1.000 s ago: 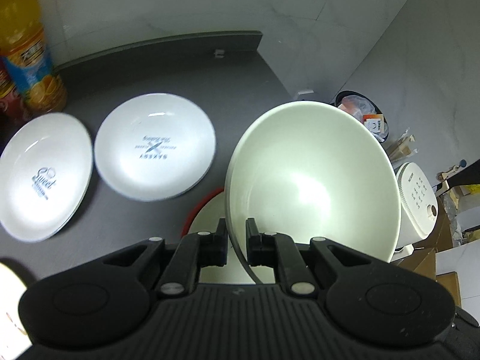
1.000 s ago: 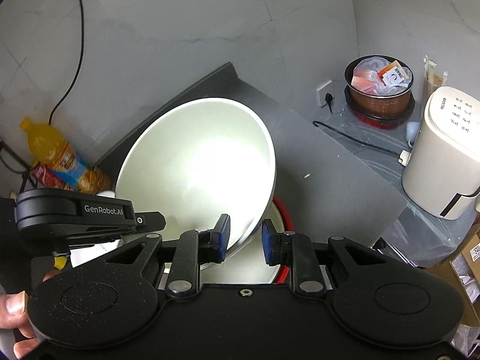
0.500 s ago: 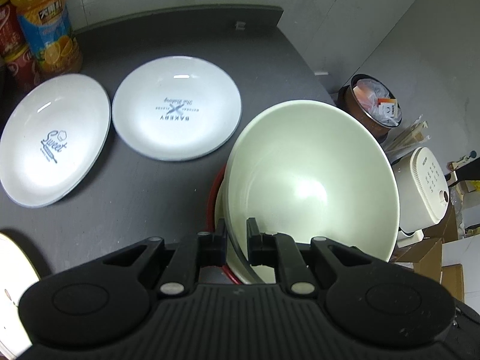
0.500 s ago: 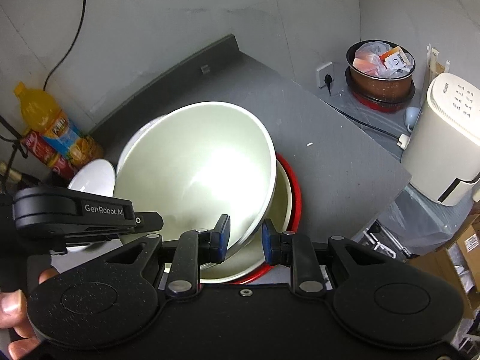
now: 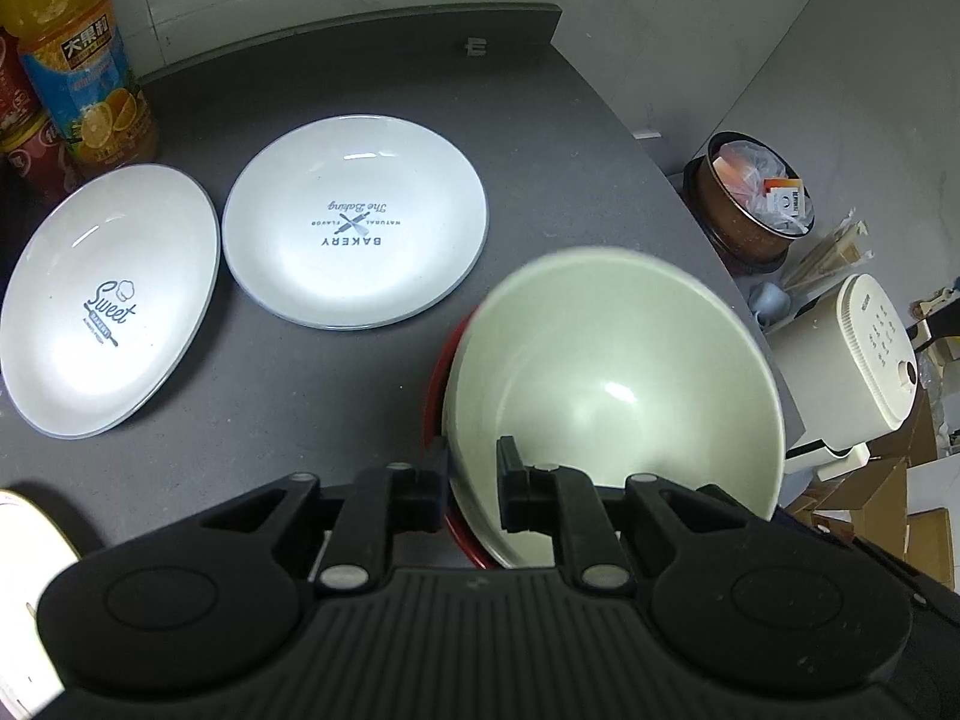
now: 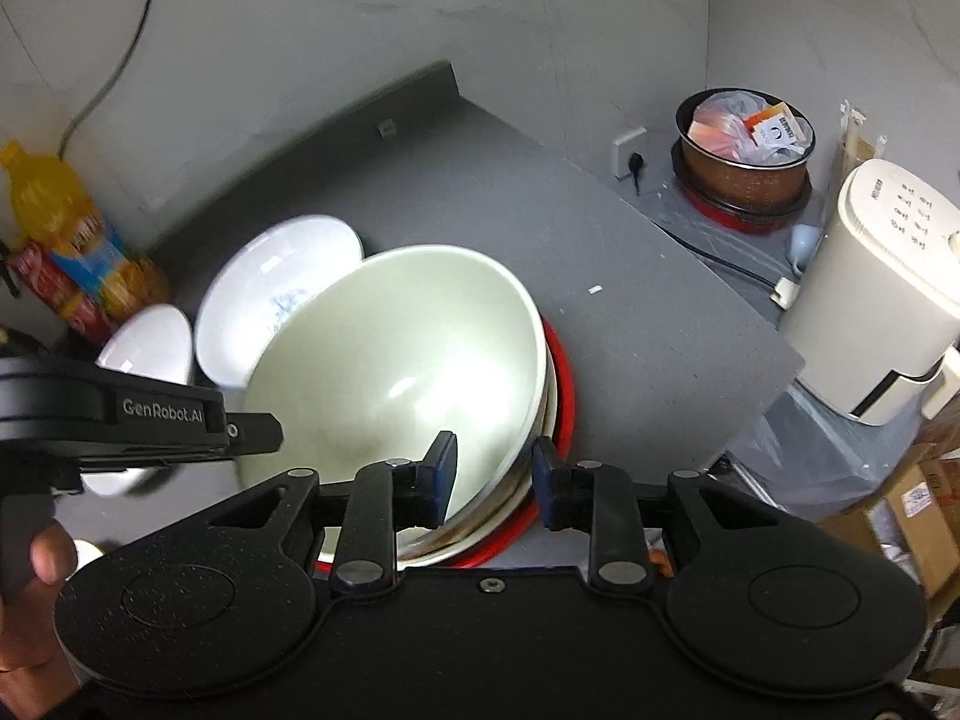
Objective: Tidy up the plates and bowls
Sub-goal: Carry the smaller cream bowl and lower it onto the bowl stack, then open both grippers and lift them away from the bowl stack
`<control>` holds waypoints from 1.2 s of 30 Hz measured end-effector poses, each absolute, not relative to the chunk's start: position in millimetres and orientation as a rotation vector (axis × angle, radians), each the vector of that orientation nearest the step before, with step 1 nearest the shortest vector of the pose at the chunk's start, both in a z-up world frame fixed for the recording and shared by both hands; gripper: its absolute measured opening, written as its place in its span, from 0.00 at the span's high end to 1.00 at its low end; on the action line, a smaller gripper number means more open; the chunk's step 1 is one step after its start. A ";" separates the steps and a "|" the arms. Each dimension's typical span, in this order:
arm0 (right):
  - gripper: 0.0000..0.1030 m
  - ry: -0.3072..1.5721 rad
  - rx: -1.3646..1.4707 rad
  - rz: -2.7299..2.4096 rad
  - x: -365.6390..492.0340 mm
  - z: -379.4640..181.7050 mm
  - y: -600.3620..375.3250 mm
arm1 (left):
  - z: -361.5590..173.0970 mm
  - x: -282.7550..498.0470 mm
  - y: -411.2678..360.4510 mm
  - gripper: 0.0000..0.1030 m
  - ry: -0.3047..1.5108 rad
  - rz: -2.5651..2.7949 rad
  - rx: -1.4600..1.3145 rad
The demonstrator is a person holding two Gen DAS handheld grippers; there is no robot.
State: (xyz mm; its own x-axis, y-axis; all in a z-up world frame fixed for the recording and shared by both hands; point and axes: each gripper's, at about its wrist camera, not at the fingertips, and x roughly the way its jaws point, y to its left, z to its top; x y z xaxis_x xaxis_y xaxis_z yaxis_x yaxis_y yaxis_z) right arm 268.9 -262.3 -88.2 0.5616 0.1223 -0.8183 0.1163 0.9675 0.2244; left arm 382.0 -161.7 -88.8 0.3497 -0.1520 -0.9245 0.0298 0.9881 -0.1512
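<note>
A pale green bowl [image 5: 612,384] sits nested on a stack with a red-rimmed bowl [image 5: 435,396] at the table's right edge. My left gripper [image 5: 472,483] has its jaws slightly apart on either side of the green bowl's near rim. My right gripper [image 6: 492,477] is open, its jaws astride the rim of the same bowl [image 6: 396,372] above the red bowl [image 6: 561,396]. A "Bakery" plate [image 5: 354,222] and a "Sweet" plate [image 5: 108,300] lie on the dark table further left.
An orange juice bottle [image 5: 84,66] and red cans [image 5: 27,150] stand at the back left. Another white plate edge [image 5: 24,576] shows at near left. Beyond the table's right edge are a white appliance [image 5: 852,360] and a brown pot [image 5: 756,198] on the floor.
The green bowl has come down onto the stack. Both grippers have widened their jaws around its rim, the right one more clearly.
</note>
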 end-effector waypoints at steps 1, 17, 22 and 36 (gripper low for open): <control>0.72 0.976 0.268 0.007 269.2 -88.1 -263.6 | -86.5 381.5 -161.7 0.87 1.201 -0.121 -0.114; 0.68 0.926 0.270 0.017 254.6 -71.9 -259.3 | -65.0 371.3 -139.2 0.62 1.175 -0.101 -0.120; 0.68 0.905 0.276 0.052 246.6 -61.2 -249.5 | -52.5 358.1 -123.2 0.45 1.146 -0.065 -0.119; 0.45 0.876 0.248 0.133 218.6 -42.8 -213.2 | -25.2 300.6 -80.1 0.21 1.068 -0.031 -0.162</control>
